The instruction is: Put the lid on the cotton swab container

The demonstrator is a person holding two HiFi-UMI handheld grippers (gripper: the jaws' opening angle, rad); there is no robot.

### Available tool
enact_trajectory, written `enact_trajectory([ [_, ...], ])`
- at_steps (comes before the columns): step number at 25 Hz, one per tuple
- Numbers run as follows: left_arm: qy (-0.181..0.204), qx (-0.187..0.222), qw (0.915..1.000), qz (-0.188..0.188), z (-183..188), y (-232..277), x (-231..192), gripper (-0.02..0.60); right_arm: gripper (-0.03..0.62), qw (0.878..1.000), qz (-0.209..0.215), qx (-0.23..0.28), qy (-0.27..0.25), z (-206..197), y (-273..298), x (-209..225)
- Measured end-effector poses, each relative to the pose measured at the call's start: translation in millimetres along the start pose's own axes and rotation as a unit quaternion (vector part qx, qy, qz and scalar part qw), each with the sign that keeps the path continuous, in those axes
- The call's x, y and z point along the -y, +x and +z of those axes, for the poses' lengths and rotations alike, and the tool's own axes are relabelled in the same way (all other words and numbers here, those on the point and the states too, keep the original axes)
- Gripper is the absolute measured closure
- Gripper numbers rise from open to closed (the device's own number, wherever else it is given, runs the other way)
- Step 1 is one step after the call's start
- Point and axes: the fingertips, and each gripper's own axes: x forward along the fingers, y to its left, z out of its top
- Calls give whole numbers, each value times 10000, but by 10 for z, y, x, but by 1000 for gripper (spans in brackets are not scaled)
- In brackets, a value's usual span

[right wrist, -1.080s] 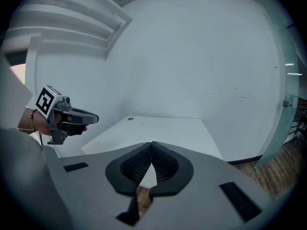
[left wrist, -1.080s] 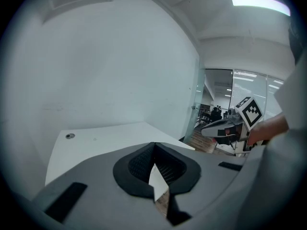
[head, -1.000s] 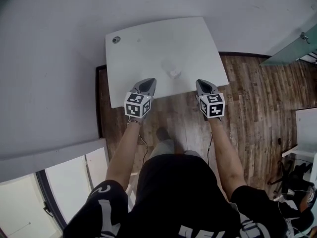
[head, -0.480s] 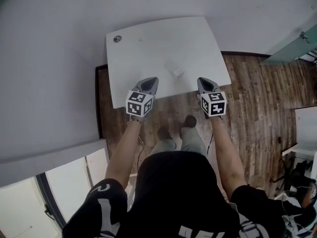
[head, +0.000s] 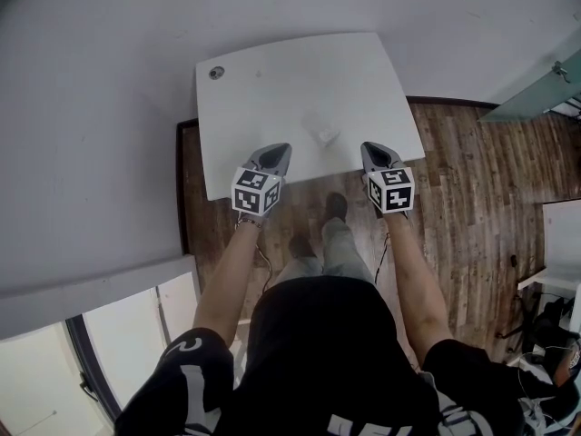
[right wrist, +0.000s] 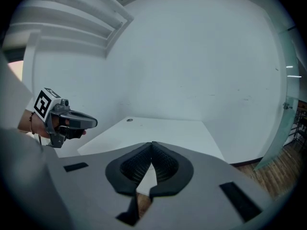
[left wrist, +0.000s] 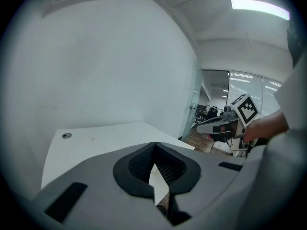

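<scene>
- The cotton swab container [head: 324, 135] shows only in the head view, as a small pale thing on the white worktop [head: 272, 80]. It sits close to the near edge, and nothing else is around it.
- It is too small to tell the lid from the body, whether the lid is already on, or which way its long axis runs.
- The left gripper [head: 274, 152] and the right gripper [head: 375, 151] hover side by side over that near edge, both pointing forward across the worktop.
- The container lies between their two lines and a little ahead of both tips. It is forward and to the right of the left tip, and forward and to the left of the right tip.
- It looks about midway between them, so I cannot say which hand is nearer.
- The left fingers [left wrist: 138, 166] are clenched tip to tip with nothing between them, only bare worktop showing past them.
- The right fingers [right wrist: 129, 169] are likewise pressed together and empty.
- Neither gripper view shows the container, so my guess is that the gripper bodies hide it.
- Judging from this, either hand must part its fingers and angle inward as well as forward to reach it.
</scene>
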Motion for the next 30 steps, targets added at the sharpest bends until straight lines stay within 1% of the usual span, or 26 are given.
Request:
enact_trajectory([
  [4, 34, -43, 10000, -51, 8, 92, 36, 557, 580, 10000, 18, 8, 10, 20, 47, 69],
  [7, 91, -172, 9997, -111, -69, 186, 67, 557, 580, 10000, 66, 11, 55, 12, 82, 106],
  [12, 67, -357, 9991, -198, -187, 348, 108, 557, 580, 9999, 103, -40, 62, -27, 136, 196],
  [18, 65, -600, 9976, -349, -350, 562, 131, 555, 580, 9997, 158, -194, 26, -183, 229, 303],
  [28, -152, -923, 9934, -663, -655, 884, 124, 554, 580, 9983, 379, -428, 108, -415, 559, 391],
  [30, -197, -942, 9925, -751, -687, 964, 130, 530, 580, 9980, 420, -458, 109, -435, 644, 412],
])
